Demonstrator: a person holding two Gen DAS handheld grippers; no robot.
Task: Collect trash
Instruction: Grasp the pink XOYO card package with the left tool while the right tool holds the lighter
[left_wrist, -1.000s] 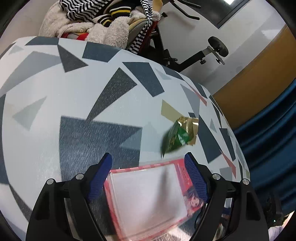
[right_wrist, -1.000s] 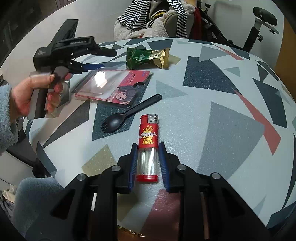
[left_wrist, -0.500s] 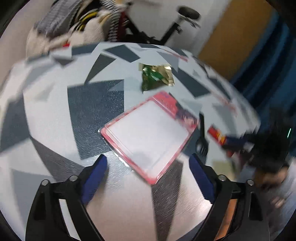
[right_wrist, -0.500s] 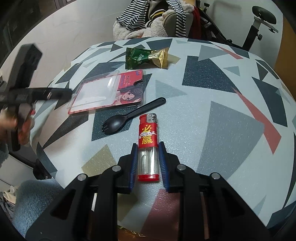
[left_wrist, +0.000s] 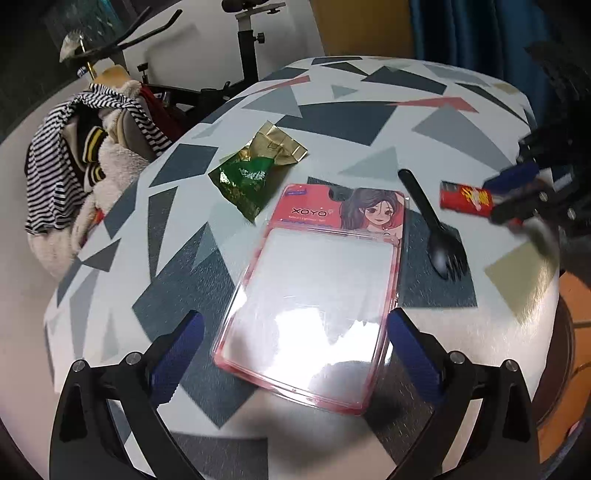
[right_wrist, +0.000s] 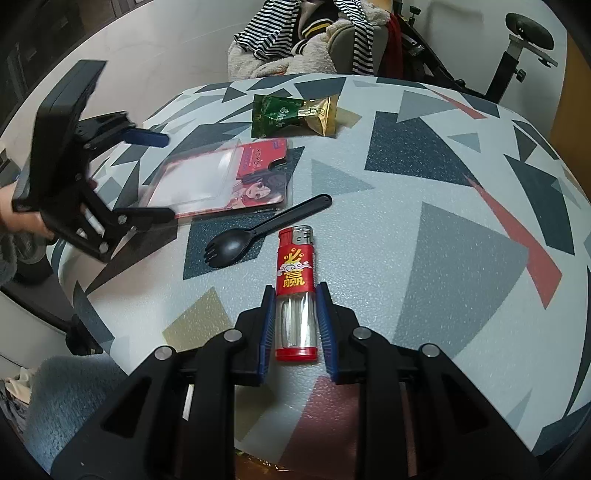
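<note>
A pink plastic blister pack (left_wrist: 317, 291) lies flat on the patterned table (left_wrist: 258, 110). My left gripper (left_wrist: 295, 325) is open, its blue pads either side of the pack's near end. The pack also shows in the right wrist view (right_wrist: 221, 181). A green and gold wrapper (left_wrist: 255, 170) lies beyond it, and a black spork (left_wrist: 436, 229) to its right. My right gripper (right_wrist: 295, 295) is shut on a red lighter (right_wrist: 296, 284) that rests on the table; the spork (right_wrist: 255, 232) and wrapper (right_wrist: 291, 114) lie beyond.
A chair piled with striped and fleecy clothes (left_wrist: 88, 162) stands past the table's far left edge, with an exercise bike (left_wrist: 240, 51) behind it. Blue curtains (left_wrist: 480, 26) hang at the back. The left gripper's body (right_wrist: 74, 166) shows in the right wrist view.
My left gripper has swung around the table edge and pulled back, so the pack now lies lengthwise between its open fingers. My right gripper has stayed shut on the lighter.
</note>
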